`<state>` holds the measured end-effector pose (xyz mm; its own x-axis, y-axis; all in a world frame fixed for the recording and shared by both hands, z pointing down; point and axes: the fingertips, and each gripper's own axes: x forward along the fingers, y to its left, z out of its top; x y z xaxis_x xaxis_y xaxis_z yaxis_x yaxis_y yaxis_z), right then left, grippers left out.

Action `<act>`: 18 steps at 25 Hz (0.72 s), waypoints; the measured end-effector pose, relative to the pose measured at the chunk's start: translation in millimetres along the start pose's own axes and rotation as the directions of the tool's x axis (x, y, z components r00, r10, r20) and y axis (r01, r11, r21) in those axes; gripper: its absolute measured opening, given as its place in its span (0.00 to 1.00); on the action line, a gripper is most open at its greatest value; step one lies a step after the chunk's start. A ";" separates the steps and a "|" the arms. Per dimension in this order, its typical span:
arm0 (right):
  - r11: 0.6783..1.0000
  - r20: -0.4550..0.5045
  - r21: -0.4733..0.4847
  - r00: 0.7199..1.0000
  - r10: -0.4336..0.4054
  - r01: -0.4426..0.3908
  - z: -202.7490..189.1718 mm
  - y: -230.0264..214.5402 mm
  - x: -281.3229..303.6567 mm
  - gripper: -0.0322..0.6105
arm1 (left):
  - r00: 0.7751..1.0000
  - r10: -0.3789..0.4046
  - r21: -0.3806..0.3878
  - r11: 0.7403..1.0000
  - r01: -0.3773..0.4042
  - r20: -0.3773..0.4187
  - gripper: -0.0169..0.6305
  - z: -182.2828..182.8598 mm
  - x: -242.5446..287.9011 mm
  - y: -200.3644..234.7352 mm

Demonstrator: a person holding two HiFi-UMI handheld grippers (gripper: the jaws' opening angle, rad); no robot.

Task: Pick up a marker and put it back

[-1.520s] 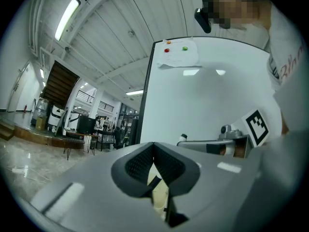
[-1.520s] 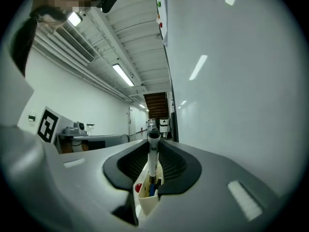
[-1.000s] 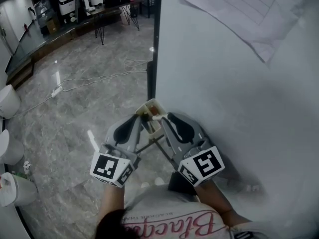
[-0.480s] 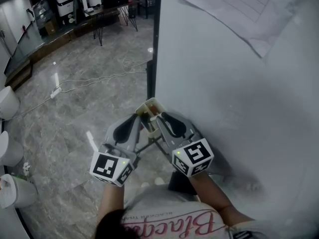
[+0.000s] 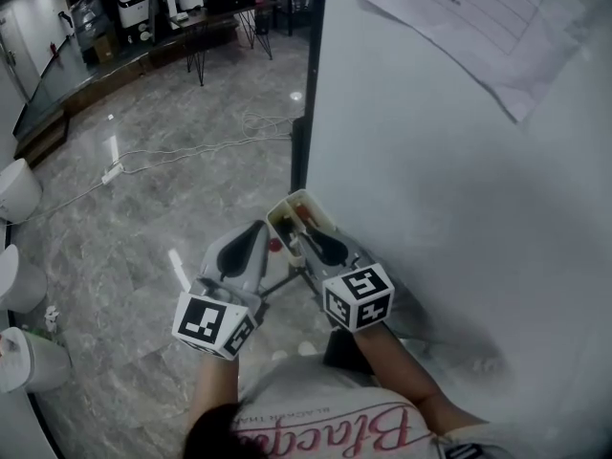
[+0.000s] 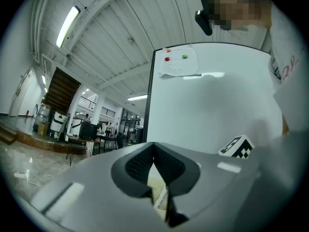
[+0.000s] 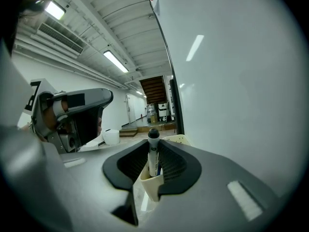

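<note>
A grey marble floor (image 5: 172, 189) with a loose cable (image 5: 191, 151) fills the left of the head view. A whiteboard (image 5: 430, 208) carrying a paper sheet (image 5: 478, 27) near its top takes the right. A cream holder (image 5: 285, 205) sits at the board's left edge. The left gripper (image 5: 260, 229) points up at it from just below and to the left. The right gripper (image 5: 308, 235) reaches into the holder's mouth from below and to the right. A small red object (image 5: 275, 245) shows between the two tools, but I cannot tell what it is. What stands in the holder is too small to make out from here.

In the left gripper view the whiteboard rises ahead, with the sheet pinned under coloured magnets (image 6: 167, 59). The jaws meet at their tips with nothing between them. A sliver of the cream holder shows through the gap below the tips.

In the right gripper view the board runs along the right side, and a hall with ceiling strip lights (image 7: 116, 61) lies beyond. A marker (image 7: 153, 151) with a black cap stands upright in the holder, directly between the jaws. The jaws are drawn in narrow, with a dark pad against each side of the marker's barrel. Its cap pokes out just above the jaw tips. The holder's front wall hangs just under the pads.
</note>
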<state>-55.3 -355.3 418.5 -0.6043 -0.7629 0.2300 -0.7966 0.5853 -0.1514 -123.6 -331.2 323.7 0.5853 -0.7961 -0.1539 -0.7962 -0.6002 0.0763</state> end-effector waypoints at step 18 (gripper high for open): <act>0.995 0.039 -0.067 0.996 -0.074 0.077 16.0 -10.2 -32.4 0.19 | 0.999 -0.046 -0.012 0.999 0.046 0.001 0.03 -3.8 10.1 -11.7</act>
<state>-27.9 -340.9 397.3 -0.5436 -0.8144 0.2033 -0.8376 0.5420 -0.0687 -107.9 -332.5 325.0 0.6208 -0.7678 -0.1583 -0.7668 -0.6367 0.0812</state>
